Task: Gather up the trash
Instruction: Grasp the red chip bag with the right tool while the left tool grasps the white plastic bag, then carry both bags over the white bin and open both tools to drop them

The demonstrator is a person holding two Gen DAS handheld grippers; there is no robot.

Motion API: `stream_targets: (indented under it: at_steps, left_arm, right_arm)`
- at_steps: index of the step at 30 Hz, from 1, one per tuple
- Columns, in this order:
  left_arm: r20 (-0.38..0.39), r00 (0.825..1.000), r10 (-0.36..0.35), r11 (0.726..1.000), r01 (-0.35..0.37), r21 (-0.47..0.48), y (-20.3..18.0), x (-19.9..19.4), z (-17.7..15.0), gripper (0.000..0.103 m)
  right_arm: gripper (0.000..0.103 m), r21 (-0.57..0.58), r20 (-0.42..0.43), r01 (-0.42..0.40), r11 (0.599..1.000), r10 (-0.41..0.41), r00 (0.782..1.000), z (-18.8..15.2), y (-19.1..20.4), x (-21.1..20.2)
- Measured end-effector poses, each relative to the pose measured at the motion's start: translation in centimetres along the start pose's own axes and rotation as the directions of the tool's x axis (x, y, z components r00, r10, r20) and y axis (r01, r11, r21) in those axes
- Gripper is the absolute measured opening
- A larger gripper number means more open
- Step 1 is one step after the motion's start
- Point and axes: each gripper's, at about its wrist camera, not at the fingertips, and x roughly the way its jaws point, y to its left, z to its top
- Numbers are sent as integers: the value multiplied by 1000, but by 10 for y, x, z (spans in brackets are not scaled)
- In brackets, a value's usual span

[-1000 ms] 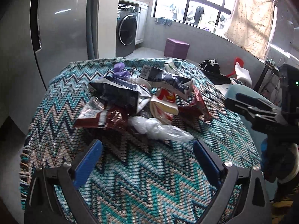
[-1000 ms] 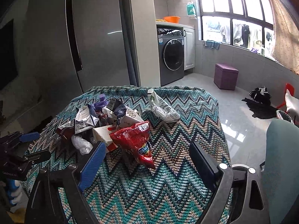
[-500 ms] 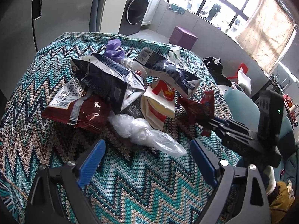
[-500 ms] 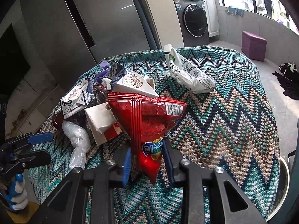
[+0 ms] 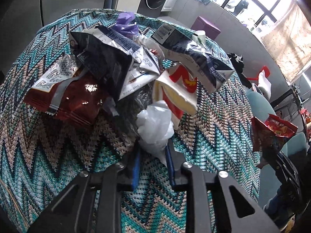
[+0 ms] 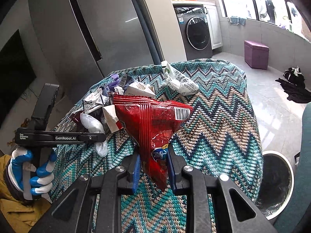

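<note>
Trash sits heaped on the zigzag-knit cloth [image 5: 223, 141], and every place here is told from that heap. At its near edge the left gripper [image 5: 152, 151] has its 2 blue-padded jaws closing on the clear plastic bag [image 5: 155, 124], whose tail is pinched between them. Just behind the bag lies a white and red carton [image 5: 175, 91]; left of it, a dark red wrapper [image 5: 77, 101]; on top, 2 dark foil packets. The right gripper [image 6: 152, 159] is clamped on the lower end of the red snack bag [image 6: 153, 124], holding it up just right of the heap. A white crumpled bag [image 6: 178, 79] lies apart on the heap's far right. A round bin [image 6: 287, 176] stands on the floor, well right of the heap.
</note>
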Motion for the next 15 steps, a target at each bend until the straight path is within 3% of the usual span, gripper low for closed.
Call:
stream_targets:
  at_steps: [8,11,15]
  left_arm:
    - [67,996,-56,989,46,142,-29,-42,-11,20]
    - [65,992,-108,964,89,250,-68,-49,-8,20]
    - [11,984,-177,909,159,386,-134,-39,-7,20]
  right_arm:
    - [23,70,82,25,997,-30,996,-11,-20,-39]
    - [23,124,109,72,990,-86,990,-16,-43,-60]
    - [23,222,119,161,962,-191,974,-30,-88,-84]
